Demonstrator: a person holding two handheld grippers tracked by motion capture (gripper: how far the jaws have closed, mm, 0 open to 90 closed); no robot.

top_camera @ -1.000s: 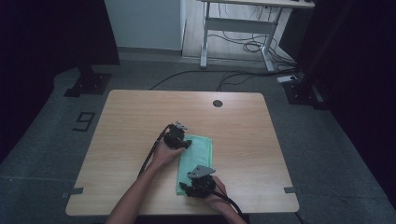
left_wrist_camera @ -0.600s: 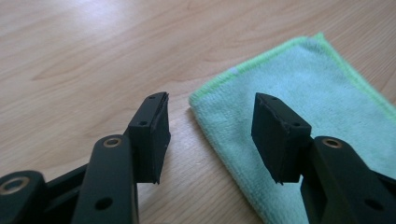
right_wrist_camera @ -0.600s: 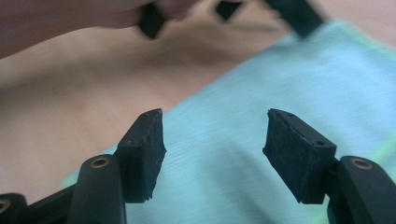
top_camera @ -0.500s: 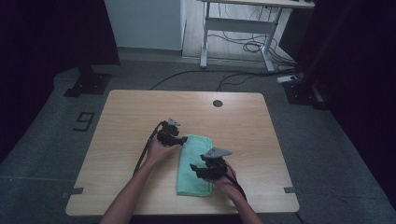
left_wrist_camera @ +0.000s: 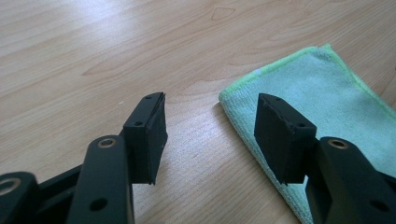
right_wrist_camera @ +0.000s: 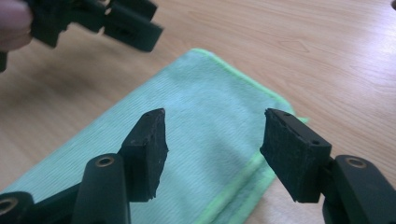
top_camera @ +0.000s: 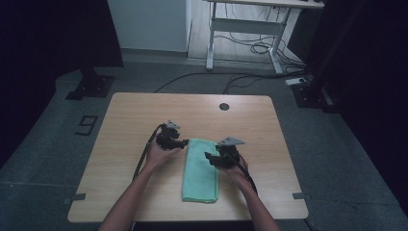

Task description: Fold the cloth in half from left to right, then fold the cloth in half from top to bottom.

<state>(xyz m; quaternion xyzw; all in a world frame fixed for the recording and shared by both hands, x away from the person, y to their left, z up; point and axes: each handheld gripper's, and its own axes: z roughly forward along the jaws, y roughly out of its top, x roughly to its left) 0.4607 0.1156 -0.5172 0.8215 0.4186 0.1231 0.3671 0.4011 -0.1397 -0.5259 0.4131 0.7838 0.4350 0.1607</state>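
Observation:
A folded light green cloth (top_camera: 199,171) lies flat on the wooden table (top_camera: 144,115), long side running toward the person. My left gripper (top_camera: 184,143) is open at the cloth's far left corner; in the left gripper view the left gripper (left_wrist_camera: 210,135) straddles the edge of the cloth (left_wrist_camera: 322,98). My right gripper (top_camera: 208,158) is open at the cloth's right edge. In the right gripper view the right gripper (right_wrist_camera: 212,149) hovers over the cloth (right_wrist_camera: 187,140) with nothing between its jaws, and the left gripper (right_wrist_camera: 93,21) shows at the top left.
A round cable hole (top_camera: 223,106) sits near the table's far edge. Bare wood surrounds the cloth on all sides. Beyond the table stand a white desk frame (top_camera: 245,29) and floor cables (top_camera: 240,77).
The right gripper moved from the cloth's near end up along its right edge. The left gripper shifted slightly toward the cloth's far left corner. The cloth lies flatter and straighter.

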